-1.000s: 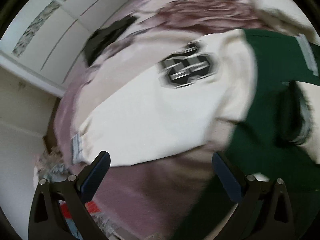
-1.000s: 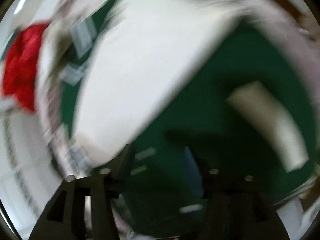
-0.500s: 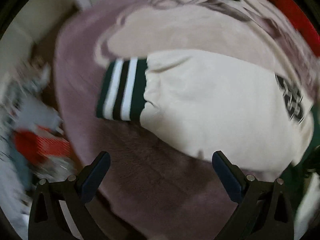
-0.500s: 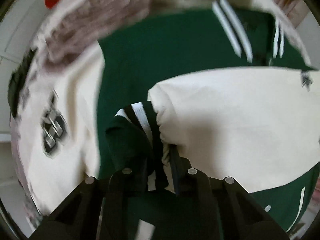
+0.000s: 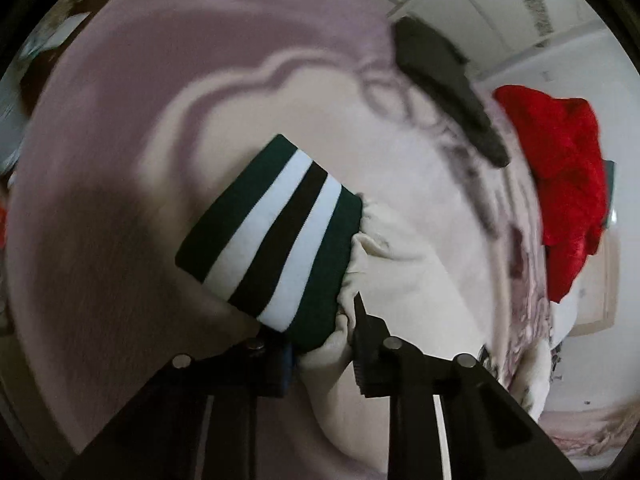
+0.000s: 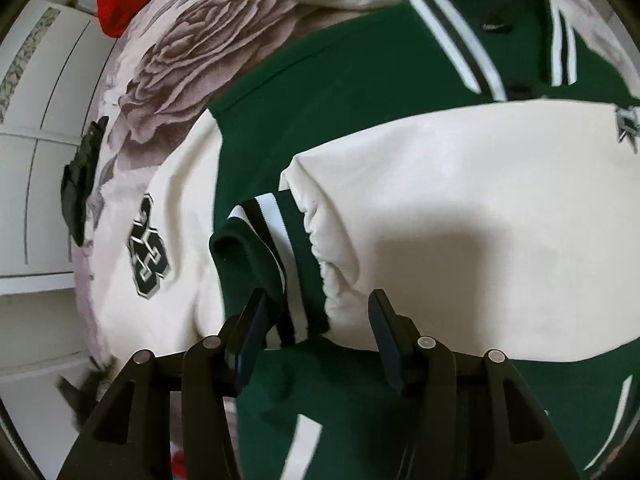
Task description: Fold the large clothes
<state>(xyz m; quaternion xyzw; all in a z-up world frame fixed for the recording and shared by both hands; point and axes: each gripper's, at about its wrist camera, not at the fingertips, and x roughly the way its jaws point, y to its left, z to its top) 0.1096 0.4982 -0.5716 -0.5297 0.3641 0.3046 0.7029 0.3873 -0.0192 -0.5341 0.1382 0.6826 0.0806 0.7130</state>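
A green varsity jacket (image 6: pixel 320 92) with cream sleeves lies spread on a bed. My left gripper (image 5: pixel 324 332) points down at the end of one cream sleeve (image 5: pixel 400 280). Its jaws are closing and pinch the green, white and black striped cuff (image 5: pixel 272 232) where it meets the cream fabric. In the right wrist view the other cream sleeve (image 6: pixel 480 200) lies folded across the green body. Its striped cuff (image 6: pixel 280 256) sits between the fingers of my right gripper (image 6: pixel 318 298), whose jaws are opening, with the pads off the cloth.
A pink floral blanket (image 5: pixel 120 120) covers the bed under the jacket. A red garment (image 5: pixel 568 184) lies at the bed's edge, with a flat black object (image 5: pixel 444 84) near it. White cabinet doors (image 6: pixel 36 120) stand beyond the bed.
My left gripper swung over to the striped cuff and went from wide open to pinching it. My right gripper, shut on the other cuff half a second ago, has spread its jaws.
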